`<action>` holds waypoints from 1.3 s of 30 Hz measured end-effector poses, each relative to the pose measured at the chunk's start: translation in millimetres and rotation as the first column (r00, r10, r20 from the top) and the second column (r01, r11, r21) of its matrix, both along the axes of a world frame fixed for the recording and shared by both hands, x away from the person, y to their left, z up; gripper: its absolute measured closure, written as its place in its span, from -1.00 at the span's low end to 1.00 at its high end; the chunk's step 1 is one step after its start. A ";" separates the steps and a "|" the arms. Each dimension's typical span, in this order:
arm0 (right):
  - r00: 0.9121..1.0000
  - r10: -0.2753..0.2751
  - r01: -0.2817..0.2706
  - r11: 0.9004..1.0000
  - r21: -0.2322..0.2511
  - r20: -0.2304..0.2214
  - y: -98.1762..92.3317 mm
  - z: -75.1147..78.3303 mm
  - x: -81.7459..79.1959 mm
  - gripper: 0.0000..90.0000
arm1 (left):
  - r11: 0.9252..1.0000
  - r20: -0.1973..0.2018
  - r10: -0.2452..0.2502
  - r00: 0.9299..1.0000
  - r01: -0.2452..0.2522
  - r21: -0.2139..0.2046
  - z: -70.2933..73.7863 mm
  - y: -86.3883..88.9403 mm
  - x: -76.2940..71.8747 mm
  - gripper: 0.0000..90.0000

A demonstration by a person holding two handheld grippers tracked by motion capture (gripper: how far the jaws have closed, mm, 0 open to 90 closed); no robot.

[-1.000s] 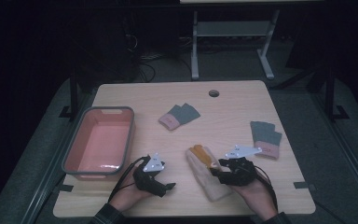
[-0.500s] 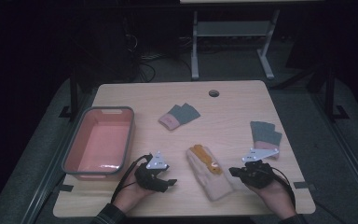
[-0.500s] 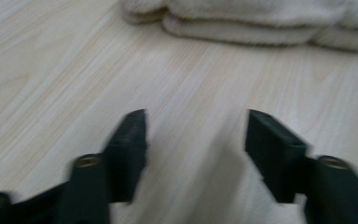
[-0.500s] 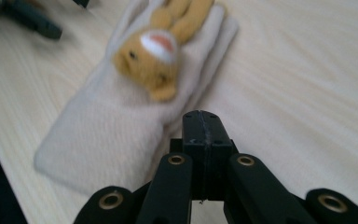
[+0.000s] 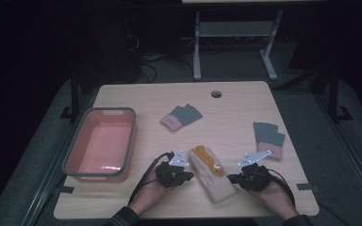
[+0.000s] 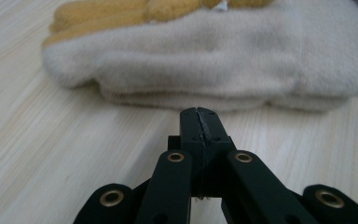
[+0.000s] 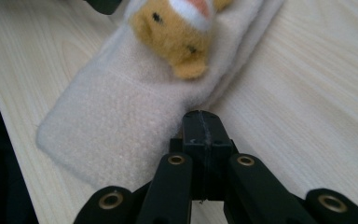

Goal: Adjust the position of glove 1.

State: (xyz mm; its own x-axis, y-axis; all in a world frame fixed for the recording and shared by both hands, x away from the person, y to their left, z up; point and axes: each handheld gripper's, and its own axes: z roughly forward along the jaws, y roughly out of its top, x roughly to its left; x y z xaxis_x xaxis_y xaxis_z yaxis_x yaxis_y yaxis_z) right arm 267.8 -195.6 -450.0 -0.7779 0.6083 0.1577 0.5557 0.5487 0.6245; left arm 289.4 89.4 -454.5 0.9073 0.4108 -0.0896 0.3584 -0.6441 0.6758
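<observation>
A cream fleece mitten (image 5: 215, 181) with an orange animal figure on top lies near the table's front edge. My left gripper (image 5: 189, 175) points at its left side. In the left gripper view the jaws (image 6: 200, 115) have just been closing and meet with nothing between them, a little short of the mitten's (image 6: 214, 65) edge. My right gripper (image 5: 232, 179) sits at the mitten's right side. In the right gripper view it (image 7: 202, 117) is shut and empty, its tip right at the edge of the mitten (image 7: 121, 126).
A pink tray (image 5: 75, 149) with a grey rim stands at the left. One grey and pink glove (image 5: 181, 117) lies mid-table, and another pair (image 5: 269, 136) lies at the right. The table's front edge is just behind both hands.
The right gripper has drawn back to the right, off the mitten. The left hand has slid right toward the mitten and its jaws have closed.
</observation>
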 end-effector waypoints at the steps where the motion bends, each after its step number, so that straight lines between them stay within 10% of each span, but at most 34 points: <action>1: 1.000 0.004 -0.004 1.000 -0.005 -0.003 0.4 0.1 0.0 1.00 | 1.000 -0.003 -0.004 1.000 0.004 0.003 -0.6 -2.6 1.4 0.99; 10: 0.999 0.048 -0.048 0.999 0.003 -0.008 13.8 -0.5 0.7 1.00 | 1.000 -0.030 0.006 1.000 -0.006 0.010 -9.6 -15.4 11.7 0.99; 39: 0.969 0.247 -0.248 0.968 0.041 0.026 96.4 -2.4 -0.3 1.00 | 0.998 0.002 0.066 0.998 -0.066 0.011 3.1 20.2 28.5 0.99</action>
State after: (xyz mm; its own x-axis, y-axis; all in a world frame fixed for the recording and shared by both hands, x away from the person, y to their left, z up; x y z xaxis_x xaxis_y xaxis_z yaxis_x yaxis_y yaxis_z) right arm 267.6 -99.2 -452.4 -0.9066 0.3896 0.1619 0.3928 0.6394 0.6609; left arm 317.9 109.6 -451.4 0.8782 0.4709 -0.0833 0.3994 -0.6265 0.6693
